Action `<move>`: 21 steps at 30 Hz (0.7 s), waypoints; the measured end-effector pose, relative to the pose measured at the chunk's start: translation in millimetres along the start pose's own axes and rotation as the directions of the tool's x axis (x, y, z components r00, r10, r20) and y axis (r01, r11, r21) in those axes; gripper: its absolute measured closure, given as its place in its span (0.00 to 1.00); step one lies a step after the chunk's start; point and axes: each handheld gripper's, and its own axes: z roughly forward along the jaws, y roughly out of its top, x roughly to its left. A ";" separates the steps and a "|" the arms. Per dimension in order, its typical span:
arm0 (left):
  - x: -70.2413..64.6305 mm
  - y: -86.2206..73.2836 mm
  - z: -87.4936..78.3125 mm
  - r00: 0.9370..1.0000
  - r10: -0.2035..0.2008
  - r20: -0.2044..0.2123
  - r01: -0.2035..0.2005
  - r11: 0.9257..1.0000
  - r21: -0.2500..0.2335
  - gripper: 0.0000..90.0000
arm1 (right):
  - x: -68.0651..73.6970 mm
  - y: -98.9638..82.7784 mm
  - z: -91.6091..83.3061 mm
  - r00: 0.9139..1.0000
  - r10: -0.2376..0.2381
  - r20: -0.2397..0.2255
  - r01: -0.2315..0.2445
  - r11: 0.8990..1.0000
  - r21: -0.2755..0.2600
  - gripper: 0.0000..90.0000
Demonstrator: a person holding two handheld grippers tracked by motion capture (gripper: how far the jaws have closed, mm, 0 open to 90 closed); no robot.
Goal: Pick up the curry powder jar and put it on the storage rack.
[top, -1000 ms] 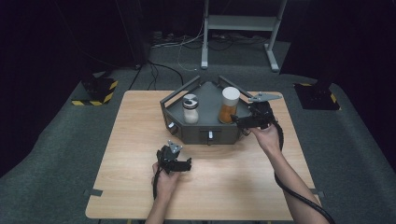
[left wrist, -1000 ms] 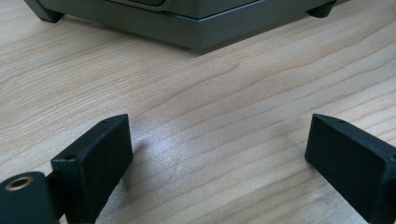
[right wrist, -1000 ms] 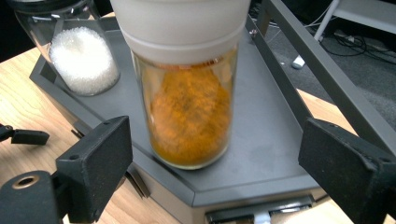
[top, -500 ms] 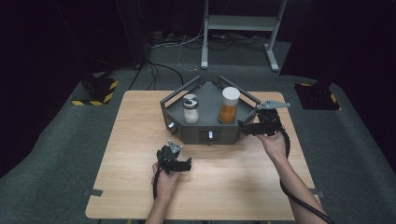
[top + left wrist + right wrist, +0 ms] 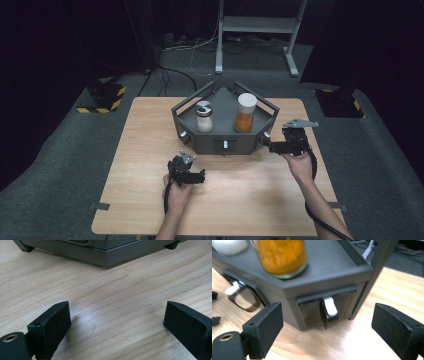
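High view: a grey rack [image 5: 200, 142] with angled sides stands on the far half of a wooden table [image 5: 250, 200]. On its top shelf, a small jar [image 5: 204, 116] with a white lid stands left, and a taller jar [image 5: 245, 113] of orange powder with a white cap stands right, well apart. Small drawers with pale handles line the rack's front faces. The left gripper [image 5: 199, 176] rests on the table in front of the rack, well apart from it. The right gripper [image 5: 267, 145] is just beside the rack's right front corner, pointing at the drawer [image 5: 261, 141] there. Cables and a metal stand lie on the dark floor behind the rack.

Left gripper view: the jaws are spread wide with bare table between them. The rack's base [image 5: 105, 255] sits ahead, not touched.

Right gripper view: the jaws stand wide, holding nothing. Between them, ahead, is the rack's corner drawer [image 5: 312, 312] with its white handle [image 5: 330, 306], near but untouched. The orange jar [image 5: 280, 257] stands on the shelf directly above it. Another drawer handle [image 5: 233, 288] shows left along the rack.
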 end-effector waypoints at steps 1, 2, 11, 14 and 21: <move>0.0 0.0 0.0 1.000 0.000 0.000 0.000 1.000 0.000 0.08 | 0.1 -2.4 0.7 1.000 0.001 0.005 -0.001 1.000 0.007 0.11; 0.0 0.0 0.0 1.000 0.000 0.000 0.000 1.000 0.000 0.08 | 0.6 -4.3 1.4 1.000 0.000 0.009 0.000 1.000 0.013 0.11; 0.0 0.1 0.0 1.000 0.001 0.000 -0.001 1.000 0.000 0.08 | 3.8 -22.7 10.4 1.000 0.009 0.020 -0.010 0.999 0.053 0.11; 0.0 0.0 0.0 1.000 0.000 0.000 0.000 1.000 0.000 0.08 | 4.6 -27.5 13.6 1.000 0.011 0.020 -0.012 0.998 0.068 0.12; 0.0 0.0 0.0 1.000 0.000 0.000 0.000 1.000 0.000 0.08 | 7.0 -39.5 21.5 0.999 0.024 0.024 -0.026 0.995 0.098 0.12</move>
